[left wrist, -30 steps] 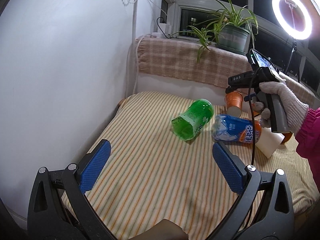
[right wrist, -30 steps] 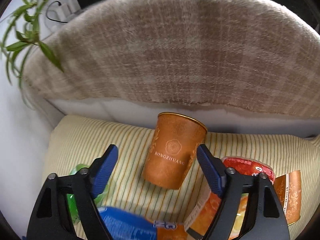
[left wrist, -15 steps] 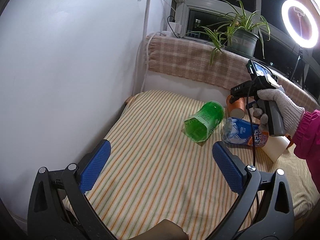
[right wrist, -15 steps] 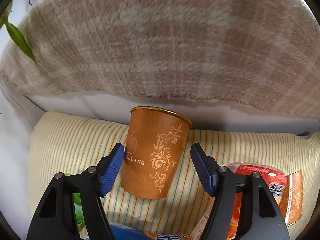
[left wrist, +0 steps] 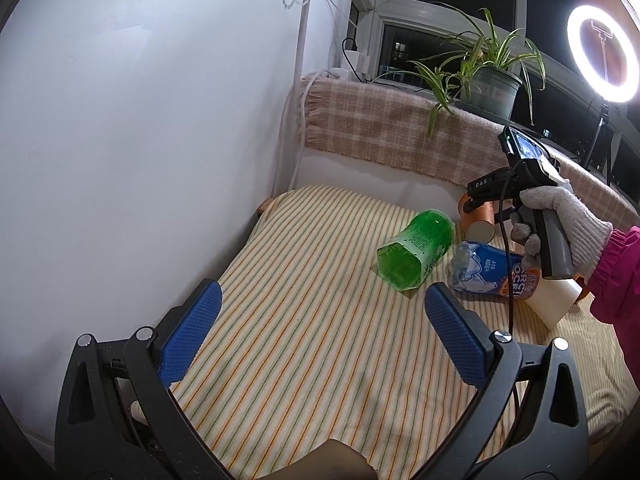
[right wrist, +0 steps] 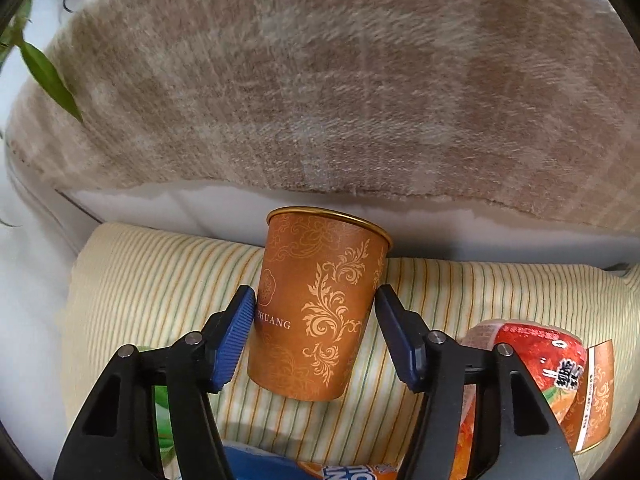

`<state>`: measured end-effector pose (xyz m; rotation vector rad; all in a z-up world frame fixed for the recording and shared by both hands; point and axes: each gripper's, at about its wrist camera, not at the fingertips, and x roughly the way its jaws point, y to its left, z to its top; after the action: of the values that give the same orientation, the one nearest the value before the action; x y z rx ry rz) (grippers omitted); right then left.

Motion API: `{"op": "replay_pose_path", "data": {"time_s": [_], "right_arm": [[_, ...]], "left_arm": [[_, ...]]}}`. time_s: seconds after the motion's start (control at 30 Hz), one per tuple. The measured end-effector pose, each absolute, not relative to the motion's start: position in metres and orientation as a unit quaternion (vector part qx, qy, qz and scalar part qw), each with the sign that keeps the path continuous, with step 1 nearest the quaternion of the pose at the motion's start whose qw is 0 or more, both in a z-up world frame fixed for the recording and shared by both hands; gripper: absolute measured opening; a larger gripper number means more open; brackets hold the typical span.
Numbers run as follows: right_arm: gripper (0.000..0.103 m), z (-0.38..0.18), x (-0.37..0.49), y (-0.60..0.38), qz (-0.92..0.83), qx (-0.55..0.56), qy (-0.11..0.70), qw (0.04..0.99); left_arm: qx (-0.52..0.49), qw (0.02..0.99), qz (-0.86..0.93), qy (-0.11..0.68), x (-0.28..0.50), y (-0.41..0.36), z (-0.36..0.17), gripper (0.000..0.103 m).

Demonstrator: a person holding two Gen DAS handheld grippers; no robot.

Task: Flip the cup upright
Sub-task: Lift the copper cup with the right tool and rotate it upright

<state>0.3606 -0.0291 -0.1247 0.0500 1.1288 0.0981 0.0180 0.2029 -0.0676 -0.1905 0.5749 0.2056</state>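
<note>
An orange paper cup with gold scrollwork [right wrist: 316, 304] stands mouth-up, a little tilted, on the striped cloth at the back. My right gripper [right wrist: 315, 328] is shut on the cup, one blue pad against each side. In the left wrist view the cup [left wrist: 478, 224] shows partly behind the right gripper [left wrist: 486, 200]. My left gripper [left wrist: 320, 340] is open and empty, low over the near part of the striped cloth [left wrist: 320, 340], far from the cup.
A green plastic bottle [left wrist: 416, 250] and a blue-orange bottle [left wrist: 490, 274] lie on the cloth. A red-labelled container [right wrist: 536, 356] and another orange cup [right wrist: 596, 396] lie right. A plaid blanket [right wrist: 320, 80] covers the ledge behind. White wall at left.
The right gripper has moved in around the orange cup and closed its pads onto it. The left gripper has drawn back and risen slightly.
</note>
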Motion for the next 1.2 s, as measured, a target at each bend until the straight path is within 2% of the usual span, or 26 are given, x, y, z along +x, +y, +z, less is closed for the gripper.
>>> {"op": "replay_pose_path", "data": {"time_s": [0.43, 0.9, 1.2], "right_arm": [[0.061, -0.066, 0.307, -0.058, 0.110, 0.057, 0.482, 0.867], [0.061, -0.009, 0.199, -0.110, 0.186, 0.083, 0.403, 0.892], [0.061, 0.005, 0.135, -0.161, 0.211, 0.093, 0.379, 0.896]], "left_arm": [[-0.067, 0.958, 0.103, 0.260, 0.000, 0.171, -0.042, 0.103], [-0.028, 0.967, 0.082, 0.240, -0.026, 0.112, -0.020, 0.103], [-0.003, 0.970, 0.061, 0.235, -0.034, 0.075, -0.014, 0.103]]}}
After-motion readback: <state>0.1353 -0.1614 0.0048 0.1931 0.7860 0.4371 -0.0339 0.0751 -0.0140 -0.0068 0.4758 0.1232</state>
